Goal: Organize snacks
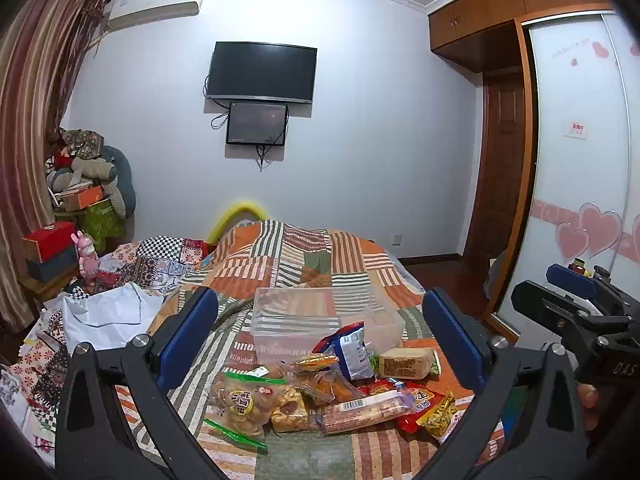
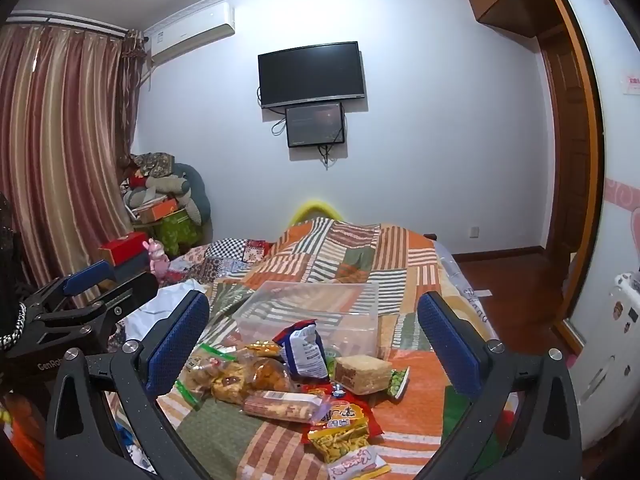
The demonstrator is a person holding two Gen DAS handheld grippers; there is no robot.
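A heap of snack packets lies on the patchwork bedspread (image 1: 304, 452). It holds a blue-and-white bag (image 1: 354, 352) (image 2: 306, 354), a tan wafer block (image 1: 404, 362) (image 2: 362, 372), a clear bag of round cakes (image 1: 242, 402), a long biscuit pack (image 1: 362, 412) (image 2: 280, 404) and a red-and-yellow bag (image 1: 434, 408) (image 2: 340, 428). Just behind the heap stands an empty clear plastic bin (image 1: 276, 346) (image 2: 362, 334). My left gripper (image 1: 320, 336) hangs open above the heap, holding nothing. My right gripper (image 2: 312, 340) is open too, beside the left one and equally bare.
A crumpled white cloth (image 1: 104, 316) and a pink toy rabbit (image 1: 88, 256) lie left of the bin. The bed drops off at the right to a wooden floor (image 2: 508, 280) before a sliding wardrobe door (image 1: 572, 160). Boxes and cushions (image 1: 88, 184) are stacked in the far left corner.
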